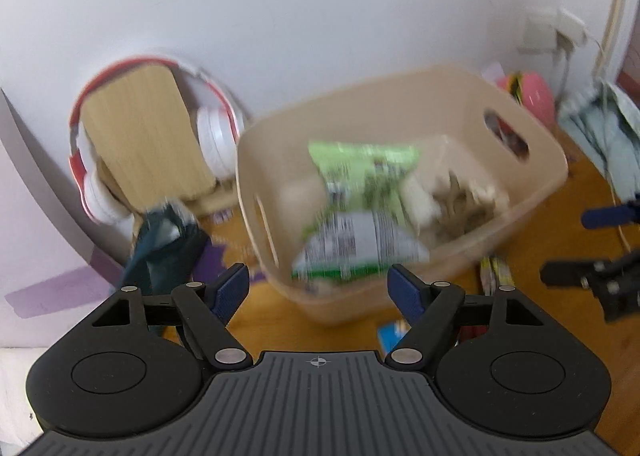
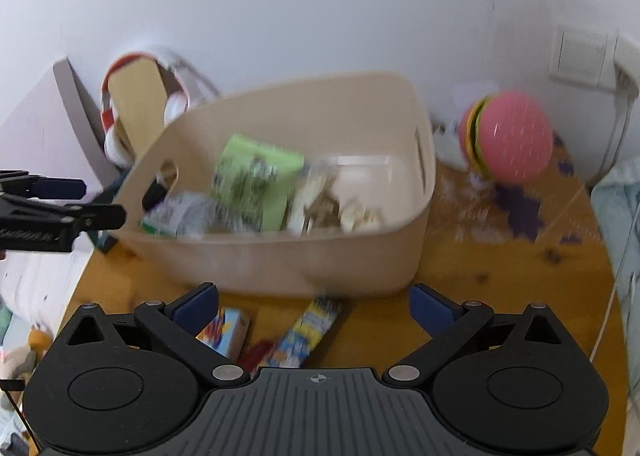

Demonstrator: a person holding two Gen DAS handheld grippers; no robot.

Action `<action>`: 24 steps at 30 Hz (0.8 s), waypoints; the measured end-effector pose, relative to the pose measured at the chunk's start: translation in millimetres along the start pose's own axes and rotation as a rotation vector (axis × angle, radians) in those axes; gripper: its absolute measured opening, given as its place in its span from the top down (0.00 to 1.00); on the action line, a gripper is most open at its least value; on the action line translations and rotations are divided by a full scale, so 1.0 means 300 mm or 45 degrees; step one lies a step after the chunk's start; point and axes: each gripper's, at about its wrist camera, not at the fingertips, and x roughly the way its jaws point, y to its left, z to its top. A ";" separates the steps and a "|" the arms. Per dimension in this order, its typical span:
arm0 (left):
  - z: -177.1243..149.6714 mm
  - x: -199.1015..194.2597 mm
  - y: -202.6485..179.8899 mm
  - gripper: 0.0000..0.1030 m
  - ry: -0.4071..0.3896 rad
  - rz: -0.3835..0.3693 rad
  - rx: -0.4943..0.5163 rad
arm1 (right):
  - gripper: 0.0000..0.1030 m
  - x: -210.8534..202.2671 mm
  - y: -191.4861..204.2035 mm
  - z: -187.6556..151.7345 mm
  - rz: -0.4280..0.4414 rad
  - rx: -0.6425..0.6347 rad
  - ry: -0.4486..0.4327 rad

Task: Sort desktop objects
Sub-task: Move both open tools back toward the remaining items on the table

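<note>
We hold both claws spread and empty – the left gripper (image 1: 318,288) over the near rim of the beige bin (image 1: 532,159), the right gripper (image 2: 314,306) above the tabletop's (image 2: 500,276) near edge. The green packet (image 2: 256,175) already lies in the bin. Next comes what looks like a blue-and-yellow wrapper (image 2: 310,330) – blurred – just before the bin: we should descend straight, straddle its narrow width, then close.
</note>
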 end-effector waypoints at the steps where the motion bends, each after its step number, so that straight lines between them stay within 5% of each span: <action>1: -0.024 0.002 0.005 0.25 0.024 -0.017 0.009 | 0.00 0.009 0.003 -0.015 0.002 0.003 0.022; 11: -0.226 0.032 0.008 0.25 0.215 -0.192 0.027 | 0.11 0.116 -0.004 -0.106 -0.013 0.147 0.251; 16: -0.296 0.051 -0.016 0.25 0.267 -0.245 0.081 | 0.18 0.137 0.010 -0.124 -0.064 0.147 0.269; 24: -0.360 0.098 -0.053 0.30 0.338 -0.266 0.122 | 0.19 0.188 0.018 -0.103 0.007 0.185 0.292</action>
